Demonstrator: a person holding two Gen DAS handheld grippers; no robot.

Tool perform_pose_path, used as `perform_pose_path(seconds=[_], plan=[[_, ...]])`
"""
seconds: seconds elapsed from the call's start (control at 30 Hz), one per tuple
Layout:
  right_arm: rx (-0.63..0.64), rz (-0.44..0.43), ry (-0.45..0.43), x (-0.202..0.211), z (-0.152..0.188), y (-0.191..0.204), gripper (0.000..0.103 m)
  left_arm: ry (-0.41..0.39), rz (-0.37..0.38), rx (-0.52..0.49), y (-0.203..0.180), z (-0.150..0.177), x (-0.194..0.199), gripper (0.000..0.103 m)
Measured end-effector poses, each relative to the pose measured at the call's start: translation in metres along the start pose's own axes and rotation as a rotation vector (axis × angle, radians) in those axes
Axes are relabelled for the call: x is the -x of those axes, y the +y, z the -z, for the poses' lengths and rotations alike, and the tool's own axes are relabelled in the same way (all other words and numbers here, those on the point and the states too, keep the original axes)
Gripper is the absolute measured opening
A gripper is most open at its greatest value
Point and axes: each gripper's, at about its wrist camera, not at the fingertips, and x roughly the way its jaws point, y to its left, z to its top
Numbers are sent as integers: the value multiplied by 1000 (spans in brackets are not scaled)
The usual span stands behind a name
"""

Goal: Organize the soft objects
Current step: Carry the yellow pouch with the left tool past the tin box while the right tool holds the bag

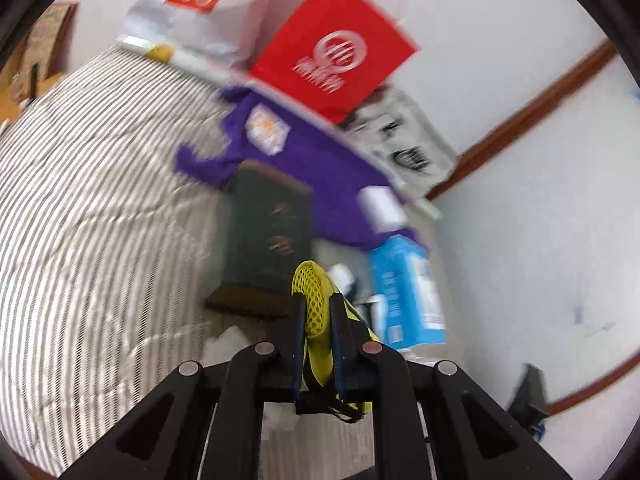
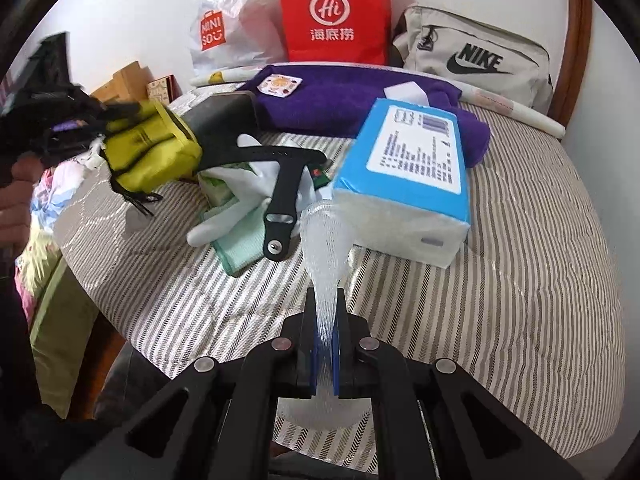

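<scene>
My left gripper [image 1: 317, 300] is shut on a yellow mesh pouch [image 1: 314, 304] and holds it in the air above the bed; it also shows in the right wrist view [image 2: 150, 152] at the left, hanging from the gripper over the bed's edge. My right gripper [image 2: 326, 300] is shut on a white foam net sleeve [image 2: 326, 236], which sticks out forward over the striped bedspread [image 2: 500, 280]. A blue tissue pack [image 2: 412, 168], a purple towel [image 2: 344, 100], white gloves [image 2: 240, 200] and a green cloth [image 2: 240, 248] lie on the bed.
A black strap [image 2: 286, 184] lies across the gloves. A dark box [image 2: 224, 120] sits by the towel. A red paper bag [image 2: 334, 12], a white plastic bag [image 2: 224, 28] and a grey Nike bag [image 2: 472, 56] stand against the wall. Colourful clothes [image 2: 44, 200] lie left of the bed.
</scene>
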Motion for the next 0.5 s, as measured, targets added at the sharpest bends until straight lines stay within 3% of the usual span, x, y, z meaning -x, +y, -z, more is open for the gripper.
perform_pose_path(seconds=[0.1,0.17,0.27,0.5], plan=[[5,-2,0,-1,-1,1,5,-44,76,21,2,-1,7,12],[3,-3,12,-5,-1,1,5,-11,5,-15,0,0,-4,12],[9,-8,19,-9,0,3,5,9,58,39,6,0,-10,12],[11,-18,23,-9,-2,5,5,-5,46,-5,-6,-7,-4,12]])
